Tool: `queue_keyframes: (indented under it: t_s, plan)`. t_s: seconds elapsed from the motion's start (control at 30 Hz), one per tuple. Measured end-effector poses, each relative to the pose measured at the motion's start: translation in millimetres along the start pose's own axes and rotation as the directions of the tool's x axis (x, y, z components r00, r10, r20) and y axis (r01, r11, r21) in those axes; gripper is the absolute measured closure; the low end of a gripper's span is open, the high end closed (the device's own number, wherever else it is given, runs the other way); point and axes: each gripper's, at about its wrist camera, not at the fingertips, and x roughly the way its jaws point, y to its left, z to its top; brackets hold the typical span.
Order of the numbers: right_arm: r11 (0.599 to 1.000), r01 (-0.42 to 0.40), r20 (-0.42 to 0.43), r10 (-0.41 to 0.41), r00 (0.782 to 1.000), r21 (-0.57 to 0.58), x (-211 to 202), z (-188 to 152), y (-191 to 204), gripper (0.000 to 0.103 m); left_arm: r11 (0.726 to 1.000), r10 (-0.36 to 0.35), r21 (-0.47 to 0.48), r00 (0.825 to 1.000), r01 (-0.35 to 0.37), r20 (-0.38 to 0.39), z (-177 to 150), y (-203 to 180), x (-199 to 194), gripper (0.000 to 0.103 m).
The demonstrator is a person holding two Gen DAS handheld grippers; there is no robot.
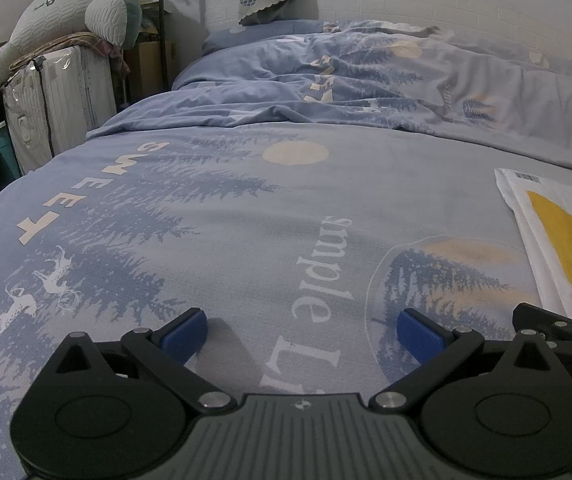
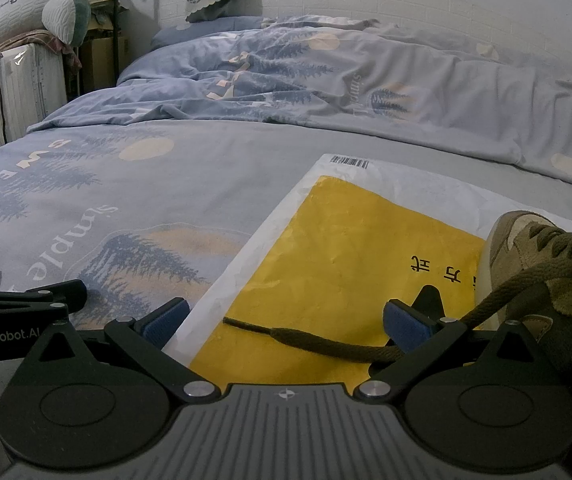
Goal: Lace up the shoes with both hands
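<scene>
A tan suede shoe with brown laces stands at the right edge of the right wrist view, on a yellow and white mailer bag. One loose brown lace runs from the shoe across the bag and ends between the fingers of my right gripper. That gripper is open, low over the bag, with the lace lying under its right finger. My left gripper is open over the bare bedsheet, left of the bag, with nothing between its blue pads. The shoe is out of the left wrist view.
Everything lies on a bed with a blue printed sheet. A rumpled duvet fills the far half. A white wrapped suitcase with a plush toy on it stands left of the bed. The brick wall and window are beyond.
</scene>
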Motion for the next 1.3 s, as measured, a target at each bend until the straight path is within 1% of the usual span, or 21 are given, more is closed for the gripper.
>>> queue_keyframes:
  t_s: [1.3]
  plan:
    - [1.0, 0.0, -0.001, 0.0, 1.0, 0.0, 0.3, 0.1, 0.4, 0.0, 1.0, 0.0, 0.003, 1.0, 0.0, 0.002, 0.0, 0.6, 0.0, 0.0]
